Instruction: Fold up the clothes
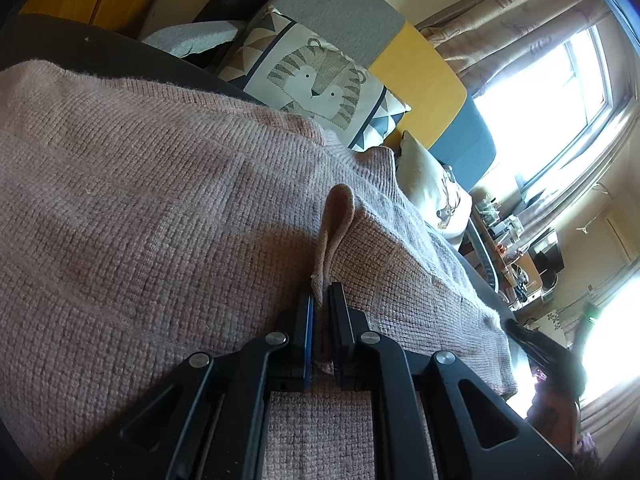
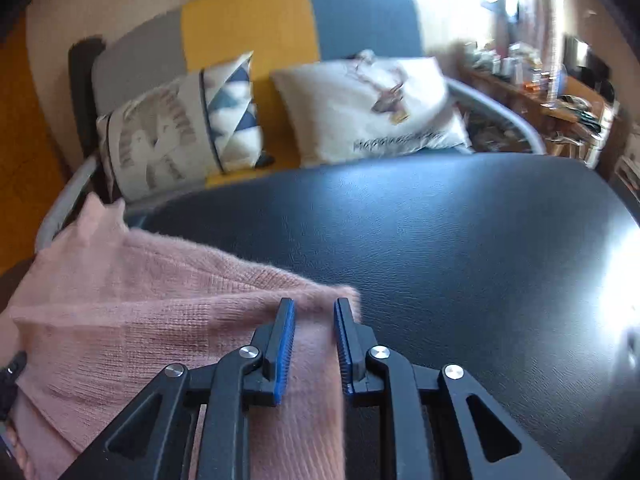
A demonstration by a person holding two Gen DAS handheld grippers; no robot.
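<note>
Item: black leather-textured table [image 2: 460, 248], wide and smooth, bearing the goods; a sofa in grey, yellow and blue panels [image 2: 256, 32] with printed cushions stands behind it. Principal article: pink knitted sweater of fuzzy wool [image 1: 168, 208], spread over the table and taking up most of the left wrist view, while in the right wrist view it covers only the near left part of the table, with one corner reaching out between the fingers there. Handling, by judgement: soft, limp and light, with no stiffness of its own; it will drape and sag from any held point, and the loose knit may stretch or snag under a hard pull. The fuzzy surface should give good purchase and is unlikely to slip. Best taken at edges, corners or a doubled ridge of cloth, not on the flat. Left claw [image 1: 320, 304]: closed upon a raised pinch of the sweater, a narrow fold standing up between the fingers. Right claw [image 2: 314, 312]: jaws parted, astride the sweater's corner, not clamped; picture somewhat blurred.
</note>
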